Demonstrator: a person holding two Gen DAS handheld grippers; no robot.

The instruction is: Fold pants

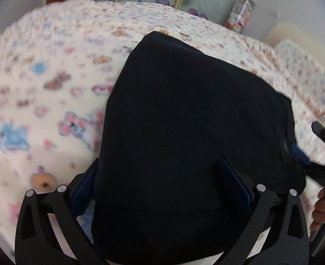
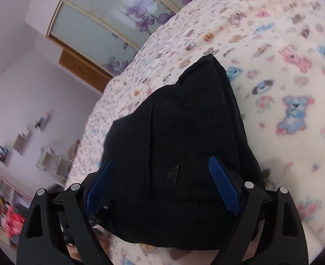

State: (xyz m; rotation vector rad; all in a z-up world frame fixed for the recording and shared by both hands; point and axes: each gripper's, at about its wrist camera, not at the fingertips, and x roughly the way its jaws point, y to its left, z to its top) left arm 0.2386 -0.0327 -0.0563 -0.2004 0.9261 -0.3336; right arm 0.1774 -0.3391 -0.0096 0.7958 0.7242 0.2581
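**Fold pants: both grippers spread over a compact bundle**

We see the pants (image 1: 184,132) lying as a dark, compact bundle on the bed (image 1: 41,88), with the patterned blanket showing around most of their outline. In the left wrist view the bundle fills the centre and runs from 6 o'clock toward 12 o'clock, its far corner near the bed's far edge. The left gripper (image 1: 160,190) stands spread wide; its blue pads flank the near end of the cloth, and we see no pinch. Whether the pads brush the fabric we cannot tell.

In the right wrist view the right gripper (image 2: 162,187) is likewise spread, its pads at 8 and 4 o'clock astride the bundle (image 2: 184,143), holding nothing. In the left view it appears at 3 o'clock, beside the bundle's right corner, with a hand (image 1: 323,207) on its handle.

We judge the fold to be late: the cloth is already doubled into a small packet, and both tools seem clear of it. The next move, if any, calls for either one more fold, needing a fresh grip on the near edge, or a light press to flatten the bulging top.
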